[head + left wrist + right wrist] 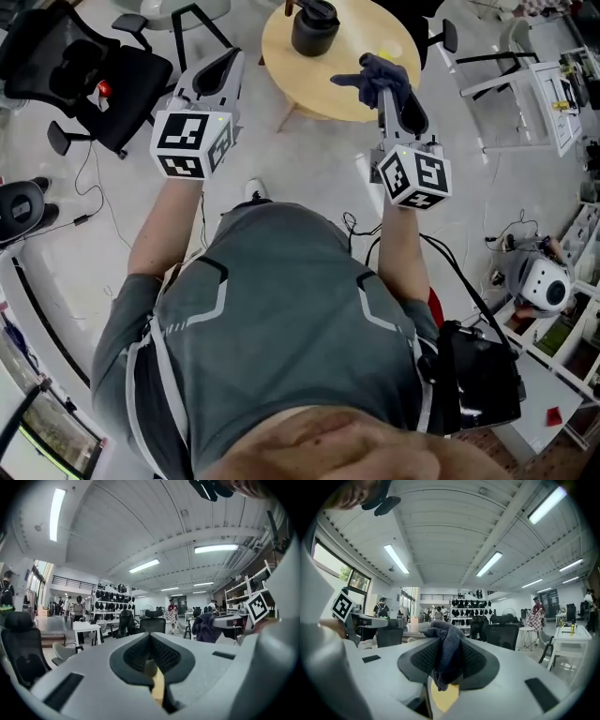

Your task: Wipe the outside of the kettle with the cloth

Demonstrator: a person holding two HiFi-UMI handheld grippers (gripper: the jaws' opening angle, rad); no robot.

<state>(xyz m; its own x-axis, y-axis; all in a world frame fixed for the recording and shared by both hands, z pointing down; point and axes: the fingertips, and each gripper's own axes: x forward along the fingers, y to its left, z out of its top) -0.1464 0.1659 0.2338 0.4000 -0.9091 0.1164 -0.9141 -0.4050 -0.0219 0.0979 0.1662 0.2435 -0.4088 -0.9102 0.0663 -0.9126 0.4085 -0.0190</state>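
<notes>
kettle (314, 28) stood on round table (361, 28), toward its far edge | cloth (380, 77) hung over table's near edge, in right gripper (389, 92) | left gripper (228, 64) — left of table | office chair (80, 61) — farther left of table

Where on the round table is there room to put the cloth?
Bare wood lies between the kettle and the table's near-left edge, and right of the kettle too. The near-right part is crowded: the right tongs hold the cloth over it.
</notes>
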